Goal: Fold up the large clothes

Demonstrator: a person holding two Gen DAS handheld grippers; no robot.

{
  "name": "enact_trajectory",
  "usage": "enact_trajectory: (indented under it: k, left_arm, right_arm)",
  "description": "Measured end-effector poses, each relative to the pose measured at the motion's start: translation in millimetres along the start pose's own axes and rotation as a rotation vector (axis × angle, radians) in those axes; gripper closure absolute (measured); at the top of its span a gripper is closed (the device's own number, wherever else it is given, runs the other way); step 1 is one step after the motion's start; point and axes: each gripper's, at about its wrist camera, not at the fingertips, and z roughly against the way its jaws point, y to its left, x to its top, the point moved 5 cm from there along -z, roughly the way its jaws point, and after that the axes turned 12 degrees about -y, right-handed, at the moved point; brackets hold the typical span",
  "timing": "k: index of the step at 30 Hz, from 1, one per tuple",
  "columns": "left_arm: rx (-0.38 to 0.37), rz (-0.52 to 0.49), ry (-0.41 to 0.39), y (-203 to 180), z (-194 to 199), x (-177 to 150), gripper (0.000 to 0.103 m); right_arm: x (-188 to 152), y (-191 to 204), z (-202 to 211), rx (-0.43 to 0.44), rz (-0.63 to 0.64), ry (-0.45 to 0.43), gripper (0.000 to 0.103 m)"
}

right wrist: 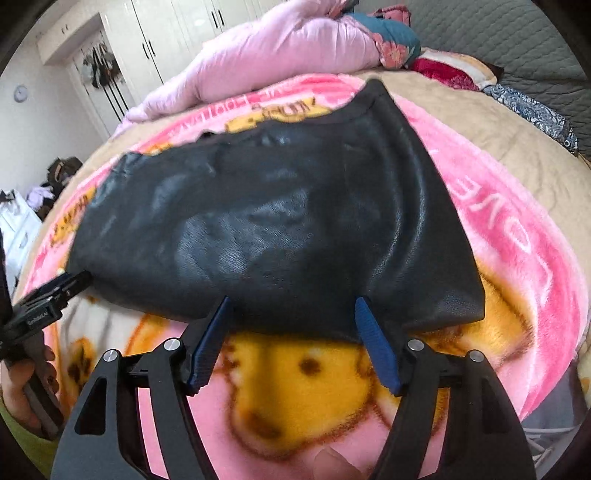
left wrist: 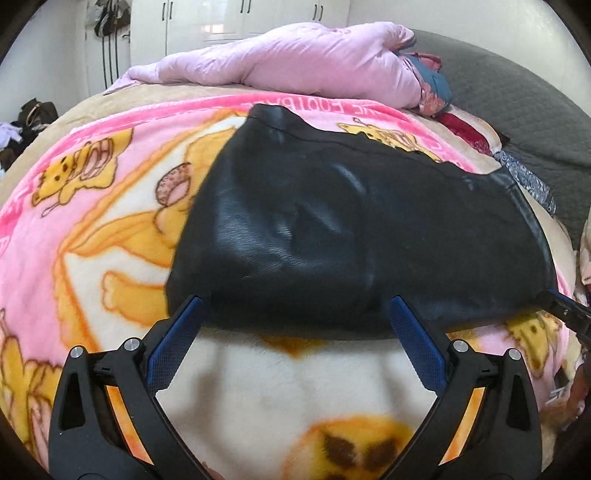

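A black leather-like garment [left wrist: 332,229] lies folded on a pink and yellow cartoon blanket [left wrist: 92,206] on a bed. My left gripper [left wrist: 293,306] is open, its blue pads [left wrist: 184,328] spread wide at the garment's near edge, with nothing pinched. In the right wrist view the same garment [right wrist: 266,229] spreads across the blanket [right wrist: 517,236]. My right gripper [right wrist: 293,308] is open too, both fingertips at the near hem and not pressing on it. The left gripper [right wrist: 55,291] shows at the garment's left corner, held by a hand [right wrist: 18,391].
A pink quilt [left wrist: 295,62] is bunched at the far side of the bed, next to patterned cloth [left wrist: 432,88]. A grey headboard [left wrist: 517,96] stands at the right. White wardrobes [right wrist: 166,33] and a clutter pile [left wrist: 26,122] lie beyond the bed.
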Motion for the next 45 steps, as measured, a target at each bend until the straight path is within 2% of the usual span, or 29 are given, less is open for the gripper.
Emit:
enact_trajectory:
  k: [3, 12, 14, 16, 17, 19, 22, 29, 32, 36, 38, 39, 40, 41, 45]
  left_arm:
    - [0.008, 0.013, -0.014, 7.5, 7.2, 1.9, 0.009]
    - [0.007, 0.079, -0.049, 33.2, 21.4, 8.8, 0.009]
    - [0.004, 0.098, -0.051, 39.2, 21.9, 8.7, 0.009]
    - [-0.002, 0.133, -0.048, 47.0, 20.7, 7.5, 0.009]
    - [-0.008, 0.155, -0.046, 50.0, 20.2, 6.6, 0.009]
    - [-0.032, 0.221, -0.038, 58.7, 17.7, 4.5, 0.009]
    - [-0.083, 0.325, -0.042, 68.6, 12.7, 1.4, 0.009]
    - [-0.164, 0.463, 0.016, 70.1, -16.4, -6.4, 0.009]
    - [-0.158, 0.478, 0.021, 70.4, -28.5, -5.9, 0.009]
    - [-0.143, 0.522, -0.003, 72.8, -43.1, -1.8, 0.009]
    - [-0.134, 0.525, -0.013, 71.6, -45.9, 1.3, 0.009]
    - [-0.138, 0.521, -0.020, 69.4, -47.3, 3.3, 0.015]
    - [-0.147, 0.519, -0.027, 68.0, -47.4, 4.7, 0.029]
    - [-0.143, 0.518, -0.032, 68.3, -47.8, 5.7, 0.030]
    - [-0.174, 0.538, -0.073, 74.8, -39.8, 8.4, 0.051]
  right_arm:
    - [5.5, 8.7, 10.9, 0.047, 0.006, -0.043, 0.033]
    - [11.3, 51.1, 33.5, 0.101, 0.101, -0.116, 0.033]
    - [10.9, 60.4, 34.2, 0.122, 0.114, -0.115, 0.038]
    - [10.7, 70.6, 33.6, 0.128, 0.137, -0.113, 0.058]
    - [9.9, 76.5, 32.5, 0.134, 0.149, -0.109, 0.062]
    - [8.8, 86.5, 31.3, 0.143, 0.170, -0.108, 0.080]
    - [7.4, 101.1, 27.5, 0.135, 0.208, -0.109, 0.091]
    - [14.0, 117.3, 6.6, 0.118, 0.204, -0.102, 0.098]
    - [16.8, 118.9, -10.0, 0.108, 0.172, -0.071, 0.099]
    - [5.2, 112.3, -44.4, 0.084, 0.116, 0.027, 0.099]
    - [-0.1, 108.6, -53.4, 0.083, 0.100, 0.048, 0.099]
    - [-1.8, 106.9, -56.6, 0.085, 0.093, 0.054, 0.099]
    - [-1.9, 106.1, -57.1, 0.088, 0.092, 0.055, 0.099]
    - [-2.3, 105.5, -57.4, 0.092, 0.089, 0.056, 0.099]
    - [5.3, 105.1, -53.8, 0.111, 0.091, 0.076, 0.099]
